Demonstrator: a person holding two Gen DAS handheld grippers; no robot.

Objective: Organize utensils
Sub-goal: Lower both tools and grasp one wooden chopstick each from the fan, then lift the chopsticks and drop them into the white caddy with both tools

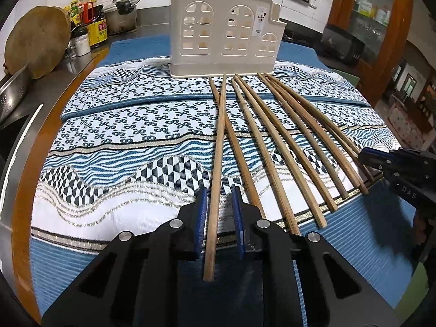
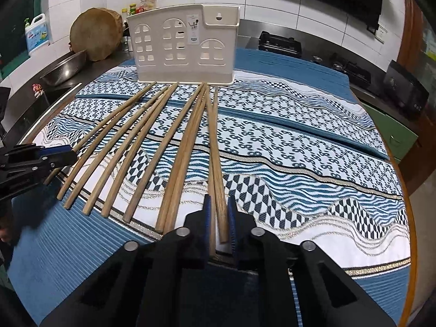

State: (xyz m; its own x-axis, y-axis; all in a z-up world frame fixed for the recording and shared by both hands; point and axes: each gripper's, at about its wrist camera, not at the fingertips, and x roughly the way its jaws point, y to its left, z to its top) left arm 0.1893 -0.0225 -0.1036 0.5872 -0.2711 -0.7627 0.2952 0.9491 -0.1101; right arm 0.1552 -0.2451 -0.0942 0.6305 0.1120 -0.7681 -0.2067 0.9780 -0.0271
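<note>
A patterned blue-and-white cloth [image 1: 130, 125] covers the round table, whose wooden rim [image 1: 41, 147] shows at the left edge. On the counter behind, a round wooden chopping block [image 2: 95, 34] leans upright against the tiled wall, with a steel bowl [image 2: 64, 68] just beside it. A white jug with a blue label [image 2: 36, 34] stands further left. Sauce bottles [image 1: 91, 17] cluster near a steel pot [image 1: 121, 17]. A gas stove [image 2: 280, 44] sits along the back counter, and a black appliance [image 2: 406, 92] stands at the right.

Bare patterned blue-and-white cloth [image 1: 122, 141] lies open at nine o'clock; fanned brown wooden chopsticks [image 1: 272, 141] and cream plastic holder [image 1: 223, 35] block twelve.
</note>
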